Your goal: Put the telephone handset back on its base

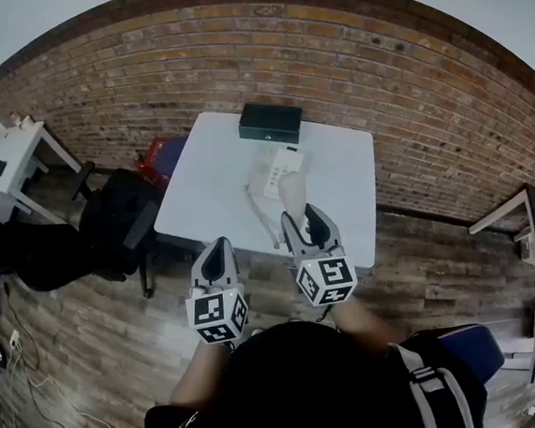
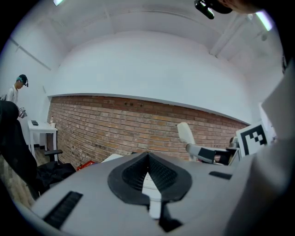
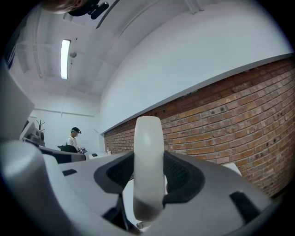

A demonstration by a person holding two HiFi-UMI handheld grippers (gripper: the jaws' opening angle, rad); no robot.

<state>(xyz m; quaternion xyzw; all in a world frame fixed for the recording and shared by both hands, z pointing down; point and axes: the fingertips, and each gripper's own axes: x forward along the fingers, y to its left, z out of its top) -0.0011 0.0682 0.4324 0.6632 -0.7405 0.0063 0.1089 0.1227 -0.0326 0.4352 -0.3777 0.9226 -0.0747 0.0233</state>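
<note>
The white telephone base [image 1: 280, 168] lies on the white table [image 1: 213, 181], its cord [image 1: 262, 216] trailing toward the near edge. My right gripper [image 1: 299, 213] is shut on the white handset [image 1: 291, 193] and holds it upright, just in front of the base and above the table. In the right gripper view the handset [image 3: 148, 170] stands clamped between the two dark pads. My left gripper [image 1: 219, 245] hovers at the table's near edge, left of the right one, with its jaws [image 2: 148, 159] closed together and holding nothing. The left gripper view also catches the handset [image 2: 186, 133].
A black box [image 1: 270, 121] sits at the table's far edge by the brick wall [image 1: 377, 75]. A black office chair [image 1: 117, 213] and a red object [image 1: 157, 157] stand left of the table, with a white desk [image 1: 13, 158] further left. A person [image 2: 17, 88] stands in the distance.
</note>
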